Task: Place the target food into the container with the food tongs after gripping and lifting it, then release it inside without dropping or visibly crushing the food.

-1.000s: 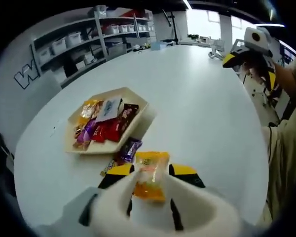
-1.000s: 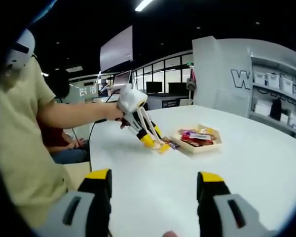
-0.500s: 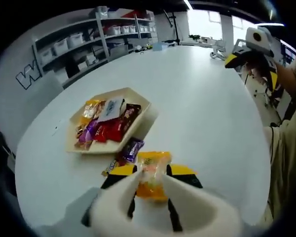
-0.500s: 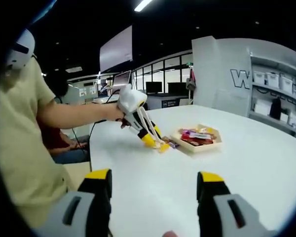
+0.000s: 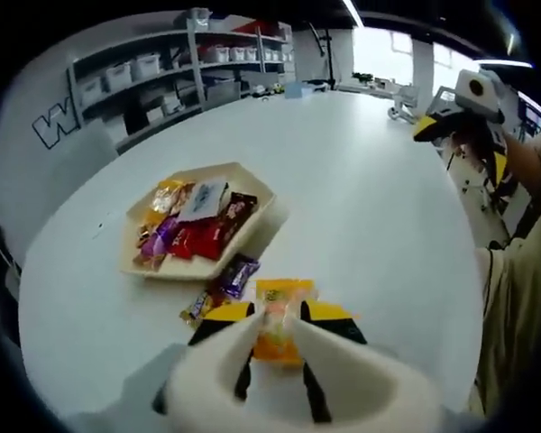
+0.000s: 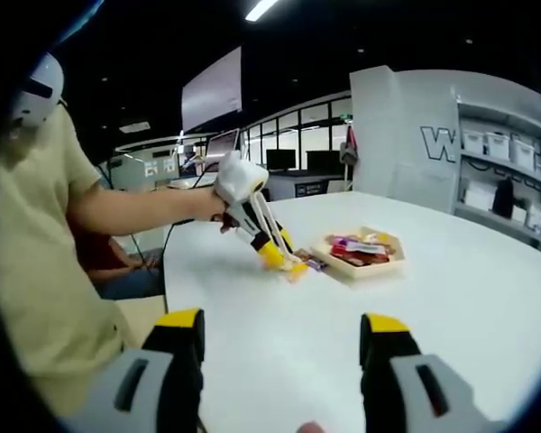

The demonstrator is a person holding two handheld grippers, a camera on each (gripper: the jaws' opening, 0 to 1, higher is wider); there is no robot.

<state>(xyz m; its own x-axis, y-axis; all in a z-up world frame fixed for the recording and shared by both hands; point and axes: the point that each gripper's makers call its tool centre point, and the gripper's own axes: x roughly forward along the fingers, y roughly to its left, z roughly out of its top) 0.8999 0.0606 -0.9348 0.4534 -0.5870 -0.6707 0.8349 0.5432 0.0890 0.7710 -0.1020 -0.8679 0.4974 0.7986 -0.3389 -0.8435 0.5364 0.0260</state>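
Currently, the orange snack packet [image 5: 276,320] is pinched between the white blades of the left tongs [image 5: 275,327], which are clenched on it just above the white table [image 5: 379,216]. Two loose wrapped sweets [image 5: 224,287] lie on the table just beside the packet, between it and the container [image 5: 252,236]. The container is a shallow beige tray holding assorted wrapped snacks, set toward the table edge nearest the shelving [image 5: 153,81]. The right tongs [image 6: 279,361] hang released, jaws wide apart, above bare table surface well apart from the tray. Grey shelving with white bins lines the wall beyond the table. Ceiling strip lights [image 6: 261,9] and glazed partitions [image 6: 298,135] show in the dark room behind.
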